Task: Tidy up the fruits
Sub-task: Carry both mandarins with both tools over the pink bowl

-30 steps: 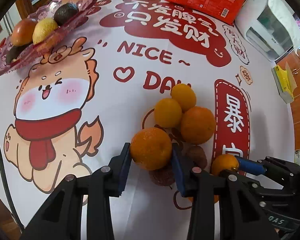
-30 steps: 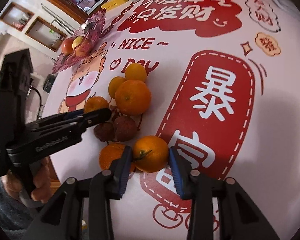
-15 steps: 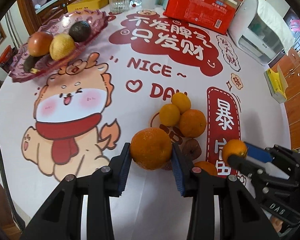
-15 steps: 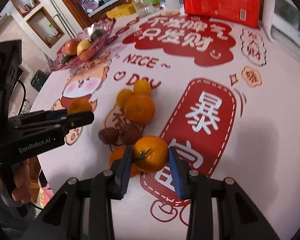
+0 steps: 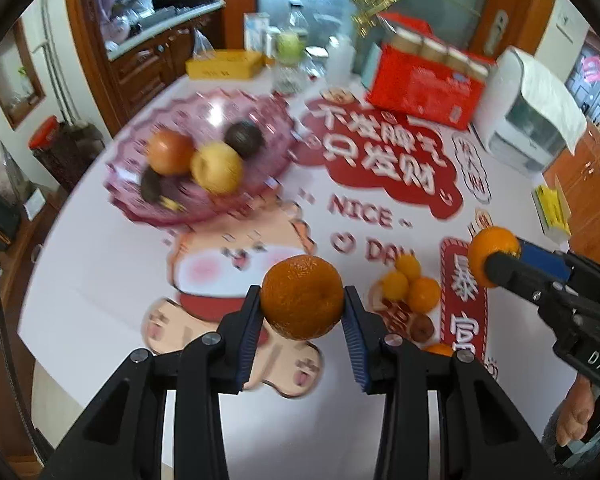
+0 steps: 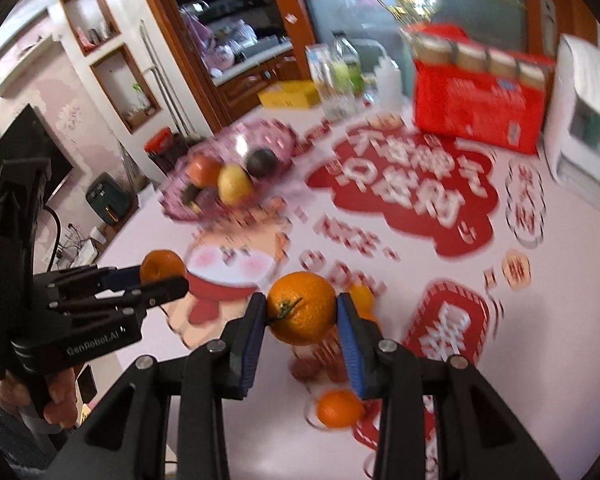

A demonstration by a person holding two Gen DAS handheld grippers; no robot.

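My left gripper [image 5: 302, 322] is shut on an orange [image 5: 302, 297], held well above the table. My right gripper [image 6: 302, 322] is shut on a second orange with a green stem [image 6: 302, 308], also lifted. Each gripper shows in the other's view: the right one [image 5: 500, 258] at the right edge, the left one [image 6: 161, 276] at the left. A pink glass fruit plate [image 5: 259, 118] at the far left of the table holds an apple, a yellow fruit and dark fruits. Several small oranges [image 5: 410, 286] and brown fruits [image 5: 422, 326] lie on the tablecloth below.
A red carton [image 5: 420, 88], a white appliance [image 5: 528, 128], bottles [image 5: 289, 46] and a yellow box [image 5: 223, 66] stand along the table's far edge. A yellow packet [image 5: 552, 210] lies at the right edge. A hand [image 6: 55, 390] grips the left tool.
Both grippers have risen off the table, each with its orange, and tilted up, so the fruit plate and the far edge have come into fuller view. The fruit pile has fallen below.
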